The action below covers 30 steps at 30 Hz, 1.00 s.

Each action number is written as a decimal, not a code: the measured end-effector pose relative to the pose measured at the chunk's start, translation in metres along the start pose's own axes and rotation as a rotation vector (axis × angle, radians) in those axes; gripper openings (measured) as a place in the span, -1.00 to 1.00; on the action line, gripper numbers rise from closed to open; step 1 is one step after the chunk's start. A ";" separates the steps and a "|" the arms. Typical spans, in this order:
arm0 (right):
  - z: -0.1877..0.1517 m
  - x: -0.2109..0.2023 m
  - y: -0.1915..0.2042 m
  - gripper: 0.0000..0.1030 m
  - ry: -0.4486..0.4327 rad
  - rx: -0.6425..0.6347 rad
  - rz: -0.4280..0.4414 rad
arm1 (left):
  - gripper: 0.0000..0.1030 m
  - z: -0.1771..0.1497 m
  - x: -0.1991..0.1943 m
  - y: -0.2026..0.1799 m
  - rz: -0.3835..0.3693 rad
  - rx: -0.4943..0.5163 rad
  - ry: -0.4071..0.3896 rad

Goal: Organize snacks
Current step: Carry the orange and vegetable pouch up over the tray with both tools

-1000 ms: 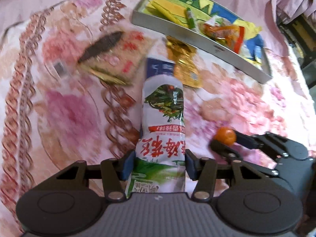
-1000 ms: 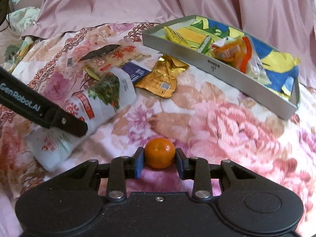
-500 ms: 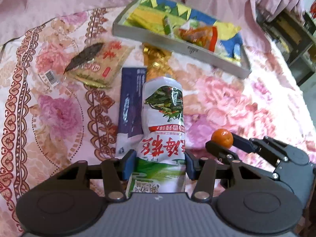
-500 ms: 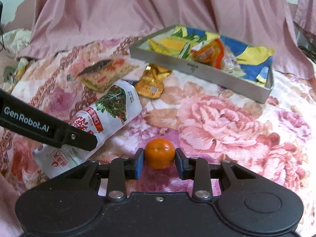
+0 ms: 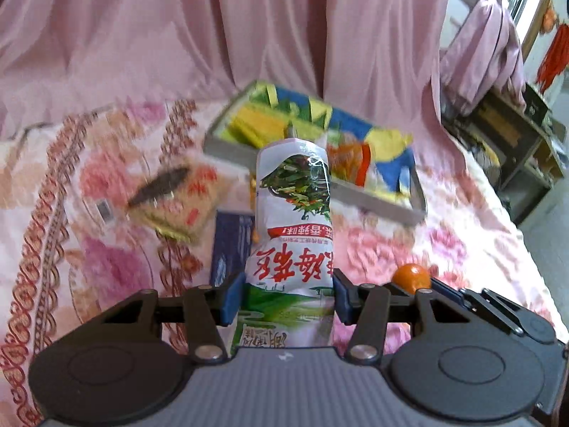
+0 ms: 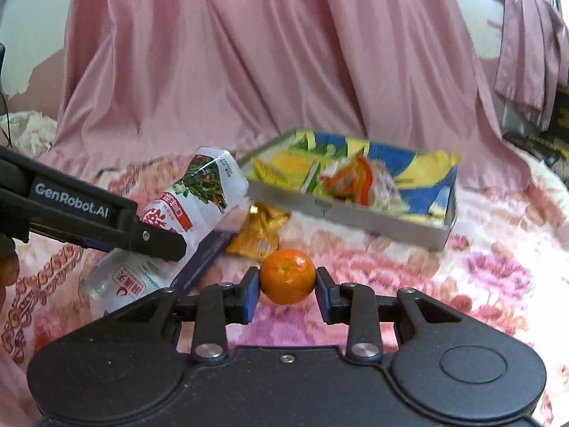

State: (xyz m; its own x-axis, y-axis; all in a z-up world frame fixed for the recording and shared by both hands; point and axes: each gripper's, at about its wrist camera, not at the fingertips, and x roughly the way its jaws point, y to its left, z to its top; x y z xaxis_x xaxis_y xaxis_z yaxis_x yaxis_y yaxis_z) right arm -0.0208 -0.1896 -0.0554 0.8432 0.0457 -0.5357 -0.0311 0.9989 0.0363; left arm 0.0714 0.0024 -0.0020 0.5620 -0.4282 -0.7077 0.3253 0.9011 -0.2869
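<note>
The left gripper (image 5: 287, 297) clamps a white snack bag (image 5: 293, 227) near its lower end, both pads pressed into the film. Most of the bag's length juts past the pads unsupported. If the soft film creases or slides in that low grip, the bag could droop or slip out and land on the navy packet (image 5: 231, 242) or the gold pouch (image 6: 261, 229) beneath. Its free top could also catch the near wall of the tray (image 6: 355, 219) on the way in.

The right gripper (image 6: 287, 295) is narrowed onto a tangerine (image 6: 287, 275), held at its widest part. A round, smooth fruit may roll out if the hand tilts.

Both items hang above the floral cloth (image 6: 462, 284), short of the tray. The bag's long axis runs away from the left gripper, top end toward the tray and raised. The tangerine has no clear long axis.
</note>
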 end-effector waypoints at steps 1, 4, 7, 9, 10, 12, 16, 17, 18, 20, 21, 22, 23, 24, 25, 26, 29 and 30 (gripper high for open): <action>0.001 -0.002 0.000 -0.32 -0.018 -0.003 -0.002 | 0.08 0.001 -0.002 0.000 0.004 0.002 -0.017; 0.004 -0.008 0.001 -0.32 -0.069 -0.013 -0.007 | 0.08 0.004 -0.007 -0.001 0.001 -0.001 -0.061; 0.008 -0.012 0.002 -0.32 -0.104 -0.017 -0.008 | 0.08 0.006 -0.010 -0.002 0.001 -0.004 -0.097; 0.010 -0.015 0.001 -0.32 -0.119 -0.013 -0.011 | 0.08 0.008 -0.012 -0.002 0.001 -0.004 -0.124; 0.011 -0.015 0.001 -0.32 -0.127 -0.012 -0.014 | 0.08 0.010 -0.012 -0.002 0.000 -0.005 -0.136; 0.014 -0.017 0.000 -0.32 -0.143 -0.005 -0.015 | 0.08 0.014 -0.012 -0.003 0.000 -0.007 -0.160; 0.023 -0.017 -0.005 -0.32 -0.175 0.014 -0.017 | 0.08 0.024 -0.006 -0.006 0.003 0.017 -0.206; 0.026 -0.016 -0.006 -0.32 -0.179 0.014 -0.014 | 0.08 0.027 -0.004 -0.006 0.007 0.025 -0.218; 0.029 -0.014 -0.007 -0.32 -0.183 0.010 -0.014 | 0.08 0.030 -0.001 -0.006 0.007 0.029 -0.227; 0.035 -0.009 -0.009 -0.32 -0.192 0.004 -0.014 | 0.08 0.036 0.003 -0.004 0.005 0.027 -0.237; 0.038 -0.006 -0.010 -0.32 -0.196 0.003 -0.014 | 0.08 0.040 0.007 -0.003 0.003 0.020 -0.240; 0.042 -0.003 -0.012 -0.32 -0.200 0.002 -0.014 | 0.08 0.043 0.009 -0.001 0.001 0.013 -0.243; 0.045 0.000 -0.013 -0.32 -0.203 0.000 -0.014 | 0.08 0.047 0.013 0.001 -0.002 0.003 -0.249; 0.048 0.004 -0.015 -0.32 -0.206 -0.004 -0.016 | 0.08 0.050 0.016 0.002 -0.002 -0.004 -0.254; 0.051 0.008 -0.016 -0.32 -0.210 -0.006 -0.019 | 0.08 0.054 0.019 0.004 -0.002 -0.009 -0.261; 0.055 0.012 -0.018 -0.32 -0.212 -0.008 -0.020 | 0.08 0.058 0.024 0.005 -0.002 -0.010 -0.267; 0.067 0.028 -0.025 -0.32 -0.209 -0.012 -0.023 | 0.08 0.072 0.038 0.005 0.023 0.012 -0.290; 0.072 0.034 -0.027 -0.32 -0.207 -0.016 -0.023 | 0.08 0.075 0.042 0.004 0.029 0.023 -0.300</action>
State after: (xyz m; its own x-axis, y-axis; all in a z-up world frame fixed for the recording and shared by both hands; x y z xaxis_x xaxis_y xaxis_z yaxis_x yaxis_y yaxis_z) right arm 0.0468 -0.2165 -0.0139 0.9360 0.0204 -0.3514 -0.0173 0.9998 0.0119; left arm 0.1540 -0.0171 0.0154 0.7700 -0.4064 -0.4918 0.3206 0.9130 -0.2524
